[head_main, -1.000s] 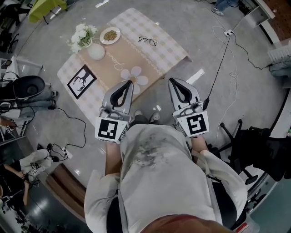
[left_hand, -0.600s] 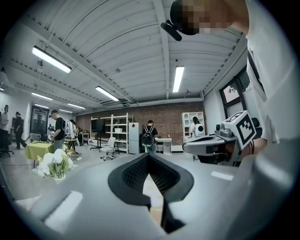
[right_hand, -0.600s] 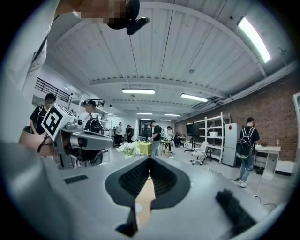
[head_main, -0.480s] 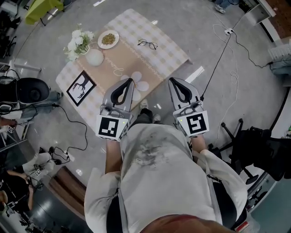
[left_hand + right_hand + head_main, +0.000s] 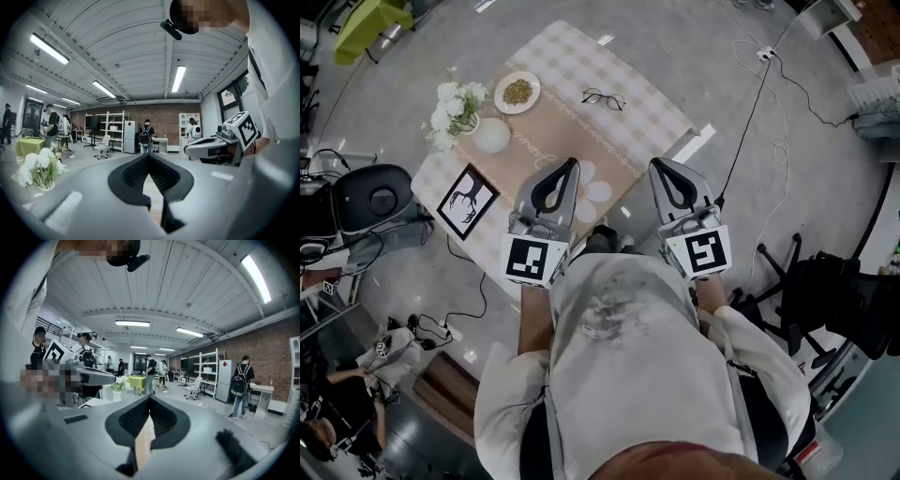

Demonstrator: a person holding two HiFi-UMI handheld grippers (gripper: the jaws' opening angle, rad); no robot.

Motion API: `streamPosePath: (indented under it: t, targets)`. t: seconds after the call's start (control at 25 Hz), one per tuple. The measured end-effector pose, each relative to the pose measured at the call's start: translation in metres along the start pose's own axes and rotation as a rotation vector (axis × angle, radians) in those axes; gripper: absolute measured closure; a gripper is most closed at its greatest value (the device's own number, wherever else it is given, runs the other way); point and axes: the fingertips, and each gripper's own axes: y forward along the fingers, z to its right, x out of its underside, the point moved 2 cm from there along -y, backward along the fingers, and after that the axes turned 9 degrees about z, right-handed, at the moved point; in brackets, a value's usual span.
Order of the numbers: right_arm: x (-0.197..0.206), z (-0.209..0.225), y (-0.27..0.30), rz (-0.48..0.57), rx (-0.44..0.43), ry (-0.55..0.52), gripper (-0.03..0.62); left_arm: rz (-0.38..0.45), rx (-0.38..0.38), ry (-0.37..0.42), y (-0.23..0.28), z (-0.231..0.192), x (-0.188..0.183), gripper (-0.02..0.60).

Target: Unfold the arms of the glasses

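Standing upper centre on grey floor [image 5: 825, 169], checked table [image 5: 661, 108] bears glasses [image 5: 603, 97]; left gripper [image 5: 573, 163], right gripper [image 5: 655, 165]: jaws pressed together.

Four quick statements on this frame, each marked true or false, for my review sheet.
1. The glasses lie on the table, apart from both grippers. True.
2. The right gripper grips the glasses. False: its jaws are shut on nothing.
3. The plate stands between the flowers and the glasses. True.
4. The left gripper has its jaws wide apart. False: they are together, with nothing between them.
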Motion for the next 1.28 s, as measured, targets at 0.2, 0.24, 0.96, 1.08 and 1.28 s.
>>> streamPosePath:
  t: [0.2, 0.24, 0.96, 1.08, 1.28]
  targets:
    - [0.001, 0.003, 0.02, -0.019, 0.017, -0.008, 0.577, -0.016, 0.019, -0.01, 0.011, -0.014, 0.004, 0.572]
    - [0.002, 0.003, 0.023, -0.022, 0.02, -0.009, 0.577, -0.021, 0.022, -0.015, 0.012, -0.017, 0.005, 0.572]
    - [0.014, 0.01, 0.072, -0.081, 0.053, -0.011, 0.577, -0.06, 0.053, -0.079, 0.037, -0.054, 0.027, 0.572]
    - [0.019, 0.016, 0.081, -0.107, 0.046, -0.009, 0.577, -0.069, 0.036, -0.093, 0.044, -0.06, 0.031, 0.572]
    - [0.029, 0.026, 0.096, -0.107, -0.007, -0.006, 0.577, -0.074, 0.007, -0.095, 0.059, -0.069, 0.038, 0.572]
